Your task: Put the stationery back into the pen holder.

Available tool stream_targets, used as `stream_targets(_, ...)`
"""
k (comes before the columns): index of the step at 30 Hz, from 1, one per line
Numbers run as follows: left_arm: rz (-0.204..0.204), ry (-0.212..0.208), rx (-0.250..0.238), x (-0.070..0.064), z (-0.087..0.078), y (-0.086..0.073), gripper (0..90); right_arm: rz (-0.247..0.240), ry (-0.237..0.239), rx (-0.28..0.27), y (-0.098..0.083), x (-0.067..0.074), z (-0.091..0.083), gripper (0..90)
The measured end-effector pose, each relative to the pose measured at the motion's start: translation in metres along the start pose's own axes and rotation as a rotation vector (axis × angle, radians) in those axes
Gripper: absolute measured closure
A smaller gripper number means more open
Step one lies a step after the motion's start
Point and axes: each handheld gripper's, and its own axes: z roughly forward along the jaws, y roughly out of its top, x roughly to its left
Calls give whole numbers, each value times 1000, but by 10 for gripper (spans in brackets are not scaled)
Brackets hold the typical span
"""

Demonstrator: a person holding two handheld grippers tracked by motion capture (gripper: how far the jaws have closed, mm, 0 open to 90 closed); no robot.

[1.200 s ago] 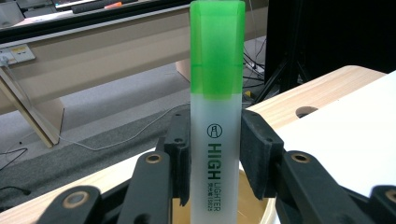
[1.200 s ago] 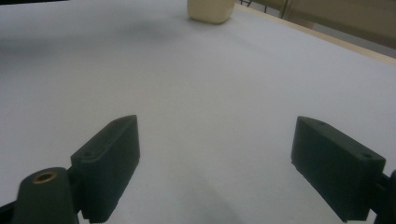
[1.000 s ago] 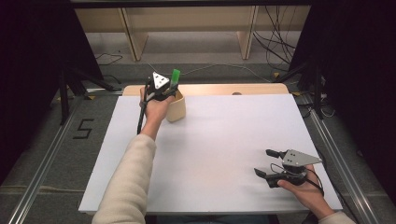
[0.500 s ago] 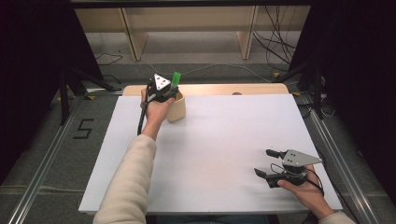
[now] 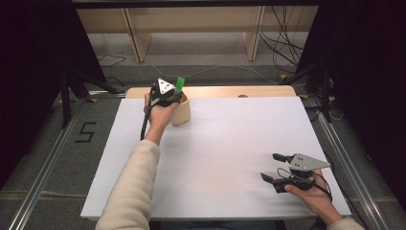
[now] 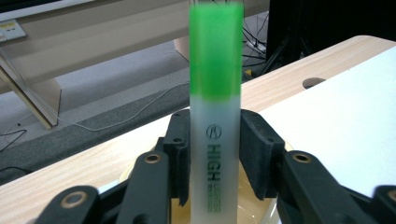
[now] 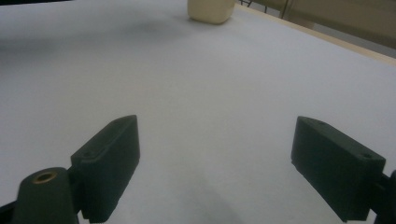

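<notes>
A green-capped highlighter stands upright between the jaws of my left gripper, which is shut on its white barrel. In the high view the left gripper holds the highlighter just over the mouth of a cream cup at the far left of the white sheet. The cup's rim shows right below the jaws. My right gripper rests near the front right of the sheet, open, with nothing between its jaws.
A white sheet covers most of the wooden table, whose far edge has a small round hole. The cup appears far off in the right gripper view. Shelving and cables lie on the floor beyond the table.
The left gripper with the highlighter has shifted very slightly by the cup. The right gripper has stayed in place.
</notes>
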Motion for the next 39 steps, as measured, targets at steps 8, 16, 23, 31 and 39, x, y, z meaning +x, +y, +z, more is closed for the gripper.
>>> stream_targets(8, -5, 27, 25, -4, -11, 5, 356, 0, -1, 1, 0, 0, 0, 163)
stream_targets(16, 4, 17, 30, -6, -27, 11, 194, -2, -1, 0, 0, 0, 1, 163)
stream_targets(23, 26, -26, 55, -12, -44, 9, 179, -4, -1, 0, 0, 0, 1, 163)
stream_targets(31, 37, -87, 76, -19, -73, -2, 180, -4, -2, 1, 0, 1, 1, 163)
stream_targets(39, 26, -143, 41, -34, -113, -23, 185, -2, -3, 3, 0, 1, 2, 163)
